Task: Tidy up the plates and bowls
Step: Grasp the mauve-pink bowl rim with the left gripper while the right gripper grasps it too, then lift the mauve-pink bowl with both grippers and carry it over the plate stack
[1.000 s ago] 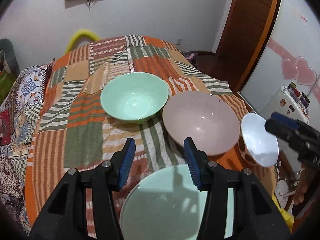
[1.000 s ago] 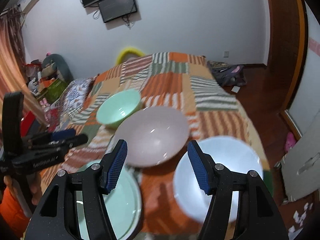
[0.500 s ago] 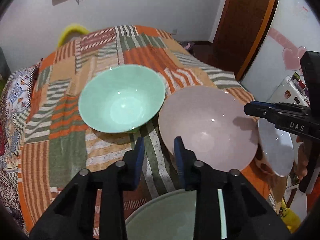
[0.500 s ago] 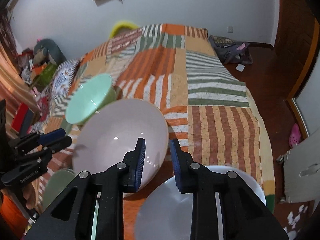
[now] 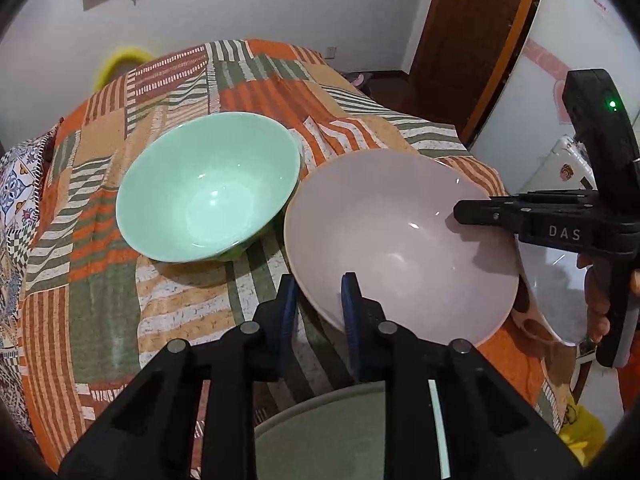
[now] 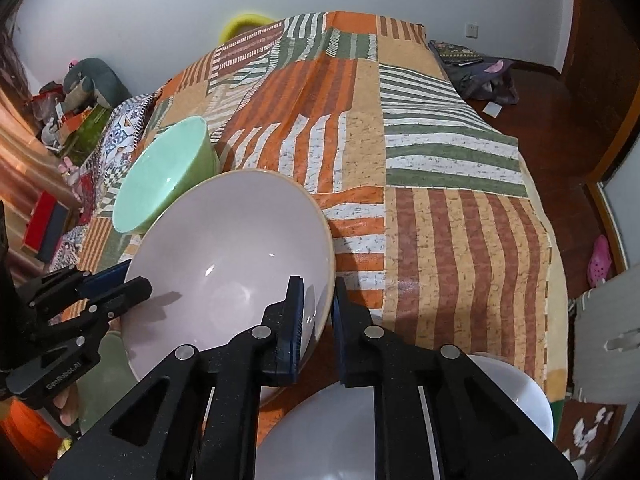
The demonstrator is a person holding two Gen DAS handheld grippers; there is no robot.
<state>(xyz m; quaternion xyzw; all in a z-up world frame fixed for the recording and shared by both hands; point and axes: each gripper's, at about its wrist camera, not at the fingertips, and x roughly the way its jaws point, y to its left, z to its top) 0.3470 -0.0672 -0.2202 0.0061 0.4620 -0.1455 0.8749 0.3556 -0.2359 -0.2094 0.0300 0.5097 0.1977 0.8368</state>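
Pink glossy round bowl (image 5: 400, 240): rim pinched by left tongs (image 5: 318, 300), right tongs (image 6: 318, 308).

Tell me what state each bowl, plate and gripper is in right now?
Pink bowl: tilted, rim clamped on both sides.
Green bowl: free, tilted on the bedspread.
White bowl: untouched.
Green plate: untouched.
Left gripper: just closed on the pink bowl.
Right gripper: likewise.

I read both views as evenly lit from overhead, indoor light. Small glints on pink bowl (image 5: 400, 240) and green bowl (image 5: 208, 188). Soft shadows under bowls on bedspread (image 6: 440, 200). Strong fisheye bending, dark vignette at corners. Focus sharp; no motion blur.
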